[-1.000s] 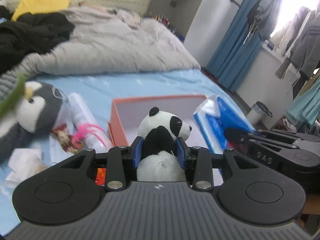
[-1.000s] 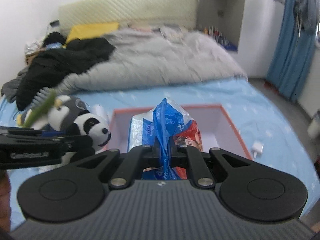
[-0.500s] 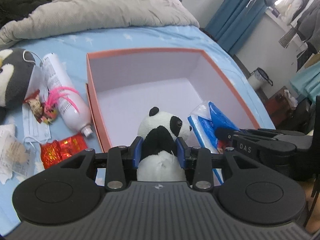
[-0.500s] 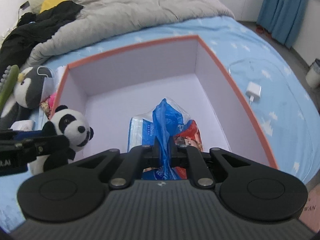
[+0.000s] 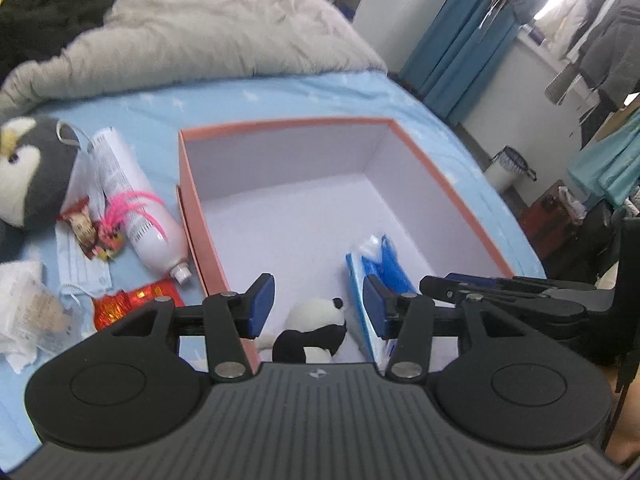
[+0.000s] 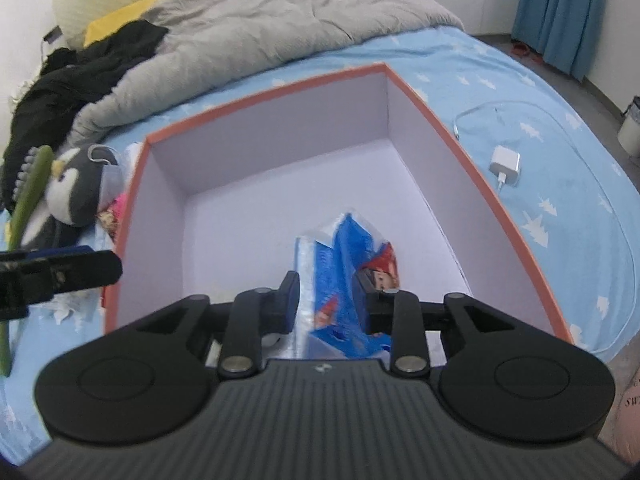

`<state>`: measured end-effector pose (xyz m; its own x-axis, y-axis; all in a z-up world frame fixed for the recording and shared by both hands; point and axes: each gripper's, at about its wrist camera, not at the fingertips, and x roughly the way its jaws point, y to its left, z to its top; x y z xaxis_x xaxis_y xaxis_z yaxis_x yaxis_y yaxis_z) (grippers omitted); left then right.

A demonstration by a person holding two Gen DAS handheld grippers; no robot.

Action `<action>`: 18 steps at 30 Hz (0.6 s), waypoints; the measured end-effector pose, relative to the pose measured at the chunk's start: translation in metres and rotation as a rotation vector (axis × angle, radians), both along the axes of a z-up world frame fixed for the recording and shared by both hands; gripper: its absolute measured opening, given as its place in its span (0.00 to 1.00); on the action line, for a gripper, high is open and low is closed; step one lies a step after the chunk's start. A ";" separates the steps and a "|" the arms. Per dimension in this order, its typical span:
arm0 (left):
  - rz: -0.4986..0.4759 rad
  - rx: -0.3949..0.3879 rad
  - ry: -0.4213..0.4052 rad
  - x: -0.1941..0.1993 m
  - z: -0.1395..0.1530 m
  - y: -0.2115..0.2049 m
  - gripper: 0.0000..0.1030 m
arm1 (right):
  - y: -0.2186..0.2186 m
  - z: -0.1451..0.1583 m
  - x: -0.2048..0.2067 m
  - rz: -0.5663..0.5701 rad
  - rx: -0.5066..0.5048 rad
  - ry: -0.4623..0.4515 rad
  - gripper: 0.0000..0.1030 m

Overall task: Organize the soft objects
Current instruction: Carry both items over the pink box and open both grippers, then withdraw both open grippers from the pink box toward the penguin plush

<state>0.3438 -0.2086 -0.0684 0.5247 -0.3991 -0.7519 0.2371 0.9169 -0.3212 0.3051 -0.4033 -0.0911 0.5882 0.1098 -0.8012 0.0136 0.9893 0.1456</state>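
Observation:
An orange-rimmed box [image 5: 420,160] with a pale lilac inside stands on the blue bed sheet; it also shows in the right wrist view [image 6: 440,120]. My left gripper [image 5: 318,304] is open over the box's near end. A small panda plush [image 5: 312,332] lies on the box floor just below it, free of the pads. My right gripper [image 6: 328,296] is open, its pads on either side of a blue tissue pack [image 6: 348,264] that rests in the box. The pack also shows in the left wrist view [image 5: 376,264].
Left of the box lie a penguin plush [image 5: 28,168], a white spray bottle [image 5: 136,208], a face mask [image 5: 80,264], red snack packets [image 5: 132,300] and crumpled paper [image 5: 24,312]. A white charger [image 6: 506,164] lies right of it. A grey duvet [image 6: 260,36] covers the far bed.
Both grippers have opened. The panda has dropped from my left gripper onto the box floor, and the tissue pack has come free of my right gripper inside the box.

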 end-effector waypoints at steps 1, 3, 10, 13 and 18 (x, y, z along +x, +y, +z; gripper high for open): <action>0.004 -0.003 -0.019 -0.005 0.005 0.003 0.53 | 0.002 0.003 -0.003 0.000 0.008 -0.014 0.31; 0.010 -0.009 -0.057 -0.014 0.014 0.009 0.53 | 0.006 0.010 -0.010 0.004 0.021 -0.046 0.31; 0.048 0.000 -0.187 -0.052 0.039 0.032 0.53 | 0.026 0.037 -0.042 0.015 0.045 -0.187 0.31; 0.065 -0.004 -0.217 -0.069 0.043 0.044 0.53 | 0.037 0.046 -0.054 0.029 0.055 -0.228 0.31; 0.092 -0.007 -0.251 -0.094 0.046 0.065 0.53 | 0.051 0.055 -0.080 0.053 0.058 -0.287 0.31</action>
<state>0.2496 -0.1441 -0.0220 0.7286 -0.3458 -0.5913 0.2261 0.9363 -0.2689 0.2254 -0.3524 -0.0363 0.7820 0.1871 -0.5946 -0.0875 0.9774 0.1924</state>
